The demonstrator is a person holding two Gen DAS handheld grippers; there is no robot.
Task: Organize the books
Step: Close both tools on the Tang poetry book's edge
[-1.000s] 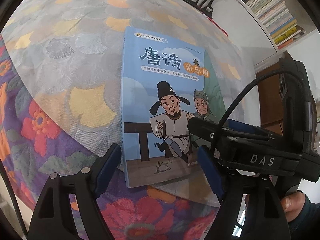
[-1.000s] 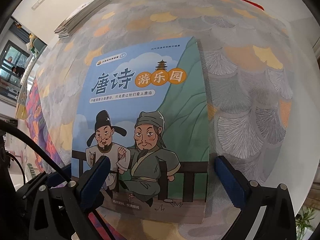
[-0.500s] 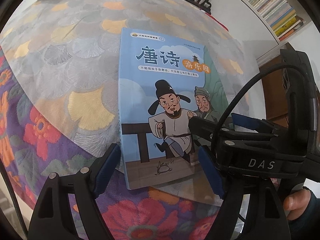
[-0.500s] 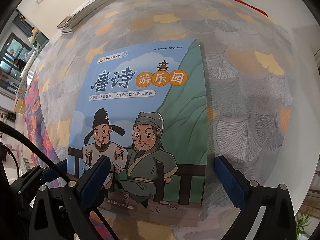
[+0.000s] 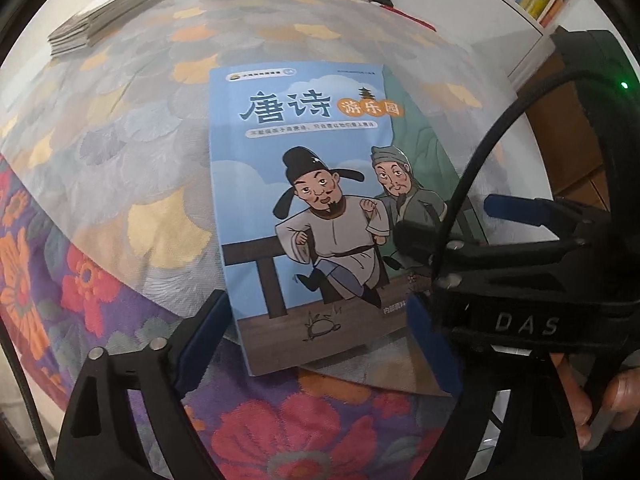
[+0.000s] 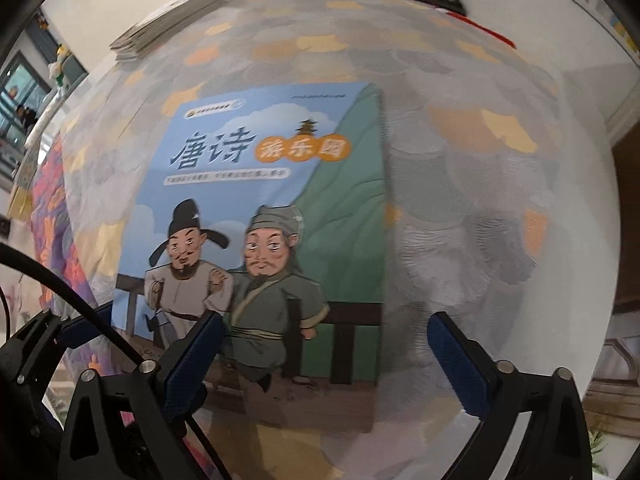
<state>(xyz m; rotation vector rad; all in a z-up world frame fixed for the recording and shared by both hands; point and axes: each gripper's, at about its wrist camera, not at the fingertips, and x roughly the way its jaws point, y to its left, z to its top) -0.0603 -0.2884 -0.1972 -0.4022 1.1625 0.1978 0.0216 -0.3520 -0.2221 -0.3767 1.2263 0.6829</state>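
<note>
Left gripper [image 5: 316, 344] hangs over the near edge of the book [image 5: 320, 208], jaws having just widened, nothing clamped. Right gripper [image 6: 320, 360] straddles the near right corner, jaws narrowing slightly yet apart, empty. Book lies flat, cover up, on the tablecloth [image 5: 132, 132]; likely staged for moving to the far-left stack [image 5: 104, 16].

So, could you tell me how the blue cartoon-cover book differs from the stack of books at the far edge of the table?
The blue book lies alone near the front of the table, while the stack sits at the far left corner. The blue book shows its whole cover face up, whereas the stack shows mainly its greyish edges. The blue book lies under both open grippers, and the stack is away from them. Both lie flat on the patterned tablecloth.
</note>
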